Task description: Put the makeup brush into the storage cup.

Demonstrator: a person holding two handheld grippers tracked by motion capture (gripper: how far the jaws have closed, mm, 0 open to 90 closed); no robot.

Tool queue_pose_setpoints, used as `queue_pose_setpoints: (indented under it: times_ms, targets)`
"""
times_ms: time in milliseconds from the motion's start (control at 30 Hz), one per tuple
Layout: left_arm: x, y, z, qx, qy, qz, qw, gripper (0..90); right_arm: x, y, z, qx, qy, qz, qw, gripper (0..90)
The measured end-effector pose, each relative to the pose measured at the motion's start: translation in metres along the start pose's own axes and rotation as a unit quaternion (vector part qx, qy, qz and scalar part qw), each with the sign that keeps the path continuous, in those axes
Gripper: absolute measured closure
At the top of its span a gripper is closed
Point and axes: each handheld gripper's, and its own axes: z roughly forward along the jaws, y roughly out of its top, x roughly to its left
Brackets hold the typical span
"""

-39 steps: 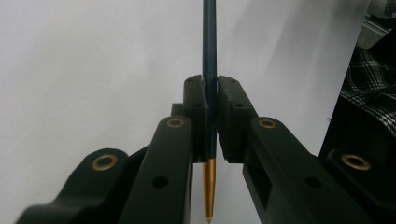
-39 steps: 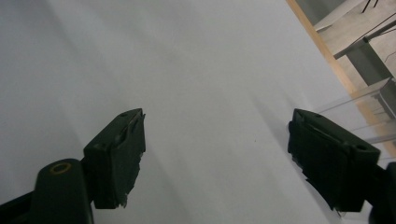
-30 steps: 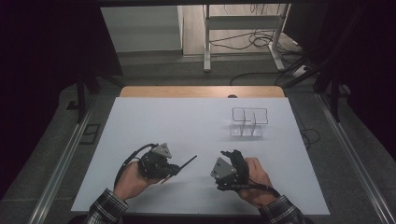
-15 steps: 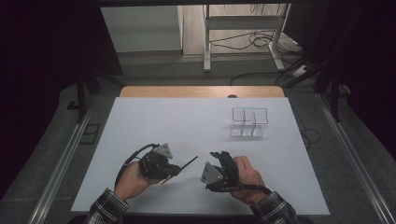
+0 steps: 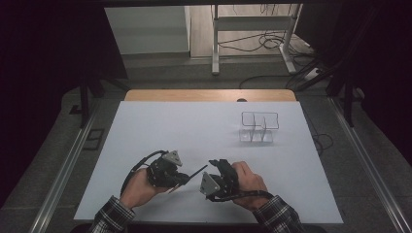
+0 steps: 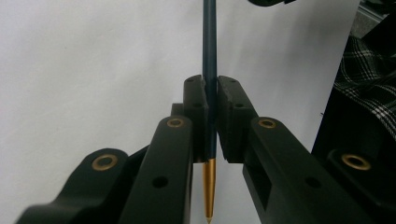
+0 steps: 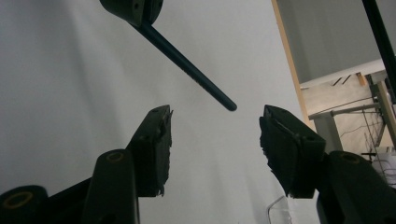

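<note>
Now my left claw (image 5: 187, 178) is pinching a slim dark-blue pencil-like stick with a gold tapered tip (image 6: 209, 84) just above the white worktop (image 5: 194, 126). In the left claw view the jaws are pressed flat against the shaft, the gold tip (image 6: 208, 193) poking back toward my hand and the long blue end running forward, away from the claw. Over the past second that grip has not shifted.

What has changed lies to its right: my right claw (image 5: 217, 171) has slid in from farther right and turned toward the stick. Its jaws are spread wide, and in the right claw view the stick's free blue end (image 7: 228, 105) hangs just ahead of the gap, not yet between the pads, touching neither. I judge this to be the approach for a hand-over or a two-claw hold.

Well beyond my right claw, farther across the worktop, stands a clear divided plastic holder (image 5: 259, 127), empty as far as I can tell.
</note>
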Motion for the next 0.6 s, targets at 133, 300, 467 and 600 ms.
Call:
queue_pose_setpoints:
  times_ms: [133,300,467,600]
  targets:
    - [-0.001,0.001,0.000,0.002,-0.002,0.001,1.0000,83.5,0.003,0.002,0.002,-0.003,-0.003,-0.014,0.9999,46.1]
    - [-0.001,0.002,0.002,0.008,-0.006,0.005,0.9999,83.5,0.005,0.006,0.004,-0.006,-0.007,-0.030,0.9995,49.2]
    - [-0.002,0.003,0.003,0.009,-0.008,0.006,0.9999,83.5,0.006,0.009,0.006,-0.008,-0.004,-0.048,0.9988,52.1]
    - [-0.002,0.004,0.002,0.016,-0.008,0.011,0.9998,83.5,0.010,0.011,0.009,-0.005,-0.001,-0.066,0.9978,55.7]
